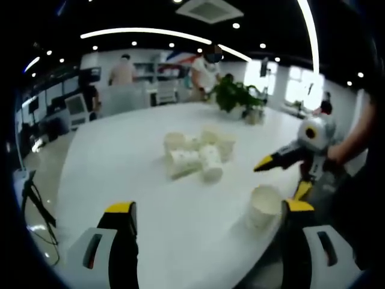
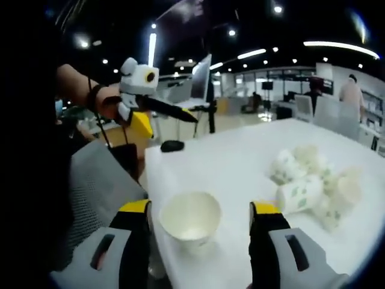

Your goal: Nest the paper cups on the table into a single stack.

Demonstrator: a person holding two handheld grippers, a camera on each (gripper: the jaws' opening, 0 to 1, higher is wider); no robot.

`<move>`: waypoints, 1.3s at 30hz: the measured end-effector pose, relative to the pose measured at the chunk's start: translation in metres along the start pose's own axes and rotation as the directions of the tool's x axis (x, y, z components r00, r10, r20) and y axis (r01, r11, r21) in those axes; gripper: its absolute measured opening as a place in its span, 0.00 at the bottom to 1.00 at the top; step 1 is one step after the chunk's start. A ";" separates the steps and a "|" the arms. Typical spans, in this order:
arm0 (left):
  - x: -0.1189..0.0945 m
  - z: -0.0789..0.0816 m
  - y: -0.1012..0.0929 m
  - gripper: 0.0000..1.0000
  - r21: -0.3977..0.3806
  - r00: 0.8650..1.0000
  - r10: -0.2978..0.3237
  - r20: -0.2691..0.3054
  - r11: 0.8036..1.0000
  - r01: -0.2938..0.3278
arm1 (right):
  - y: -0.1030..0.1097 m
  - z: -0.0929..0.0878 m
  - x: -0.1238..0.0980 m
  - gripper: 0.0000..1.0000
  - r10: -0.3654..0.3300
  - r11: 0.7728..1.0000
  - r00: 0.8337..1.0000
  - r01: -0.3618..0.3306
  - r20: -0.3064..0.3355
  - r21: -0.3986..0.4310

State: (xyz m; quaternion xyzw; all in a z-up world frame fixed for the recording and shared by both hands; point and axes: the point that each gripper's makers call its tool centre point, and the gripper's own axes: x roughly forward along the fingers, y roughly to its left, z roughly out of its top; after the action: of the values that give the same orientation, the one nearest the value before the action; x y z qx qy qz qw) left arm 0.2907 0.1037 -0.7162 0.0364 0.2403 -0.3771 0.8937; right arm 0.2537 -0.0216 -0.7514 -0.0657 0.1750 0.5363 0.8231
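A broad, smooth white table [image 1: 150, 198] with a rounded edge is seen in both views, glossy enough to catch the ceiling lights. On it, toward the middle, a loose cluster of white paper cups [image 1: 198, 153] is lying, most tipped on their sides and touching one another; faint green printing is visible on the cup walls in the right gripper view [image 2: 313, 183]. A single white paper cup [image 2: 190, 224], tapered with a rolled rim, is set upright near the table's edge, well apart from the cluster; in the left gripper view it [image 1: 264, 206] is seen just beside the right-hand jaw.

The left gripper [image 1: 209, 211] is held with its black, yellow-tipped jaws spread wide, and nothing is gripped or touched by them. The right gripper [image 2: 201, 211] is likewise held wide open above the table edge; the upright cup is framed between its jaws, but contact cannot be made out. A small dark rounded object [image 2: 172, 145] is lying at the far corner of the table. A leafy green potted plant [image 1: 237, 96] is placed at the table's far side.
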 end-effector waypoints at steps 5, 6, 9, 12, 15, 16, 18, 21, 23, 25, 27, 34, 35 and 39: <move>0.001 0.002 0.001 0.99 -0.002 1.000 0.000 0.006 1.000 0.000 | -0.013 0.009 -0.008 0.67 -0.050 0.999 0.998 0.049 0.026 0.008; 0.001 0.002 0.000 0.99 -0.002 1.000 -0.001 0.007 1.000 0.001 | -0.016 0.011 -0.010 0.67 -0.061 0.998 0.998 0.061 0.032 0.011; 0.002 0.002 0.000 0.99 0.001 1.000 -0.001 0.007 1.000 0.001 | -0.029 0.017 -0.018 0.71 -0.118 0.992 0.991 0.114 0.065 0.057; 0.002 0.002 0.000 0.99 -0.003 1.000 0.000 0.011 1.000 0.000 | -0.044 0.018 -0.027 0.77 -0.179 0.982 0.981 0.173 0.073 0.073; 0.001 0.000 0.000 0.99 -0.007 1.000 0.002 0.010 1.000 -0.002 | -0.058 0.018 -0.036 0.82 -0.226 0.971 0.971 0.219 0.076 0.092; 0.001 0.000 0.000 0.99 -0.009 1.000 0.003 0.010 1.000 -0.003 | -0.063 0.017 -0.038 0.83 -0.238 0.968 0.968 0.230 0.077 0.098; 0.000 -0.001 -0.001 0.99 -0.010 1.000 0.005 0.008 1.000 -0.005 | -0.074 0.015 -0.043 0.87 -0.269 0.958 0.961 0.259 0.065 0.121; 0.000 -0.002 -0.001 0.99 -0.011 1.000 0.005 0.007 1.000 -0.005 | -0.095 0.012 -0.053 0.91 -0.329 0.940 0.943 0.322 0.054 0.112; 0.000 -0.002 0.000 0.98 -0.013 1.000 0.009 0.005 1.000 -0.009 | -0.107 0.012 -0.059 0.94 -0.361 0.927 0.930 0.351 0.062 0.130; -0.001 -0.003 0.000 0.98 -0.015 1.000 0.011 0.007 1.000 -0.011 | -0.115 0.012 -0.062 0.98 -0.378 0.920 0.924 0.368 0.058 0.131; -0.002 -0.003 0.001 0.98 -0.014 1.000 0.014 0.004 1.000 -0.014 | -0.123 0.012 -0.065 1.00 -0.403 0.909 0.914 0.393 0.051 0.136; -0.005 -0.003 0.004 0.98 -0.022 1.000 0.029 0.010 0.999 -0.028 | -0.151 0.009 -0.077 1.00 -0.450 0.885 0.893 0.441 0.032 0.149; -0.005 -0.003 0.004 0.98 -0.024 1.000 0.030 0.010 0.999 -0.030 | -0.153 0.009 -0.077 1.00 -0.452 0.884 0.892 0.444 0.027 0.147; -0.007 -0.004 0.004 0.98 -0.024 0.999 0.034 0.005 0.999 -0.034 | -0.169 0.007 -0.075 1.00 -0.468 0.874 0.883 0.461 0.018 0.152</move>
State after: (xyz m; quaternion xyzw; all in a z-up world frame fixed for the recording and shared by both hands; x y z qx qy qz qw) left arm 0.2878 0.1123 -0.7174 0.0285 0.2416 -0.3590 0.9011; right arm 0.3809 -0.1542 -0.7317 -0.0318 0.1701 0.3106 0.9347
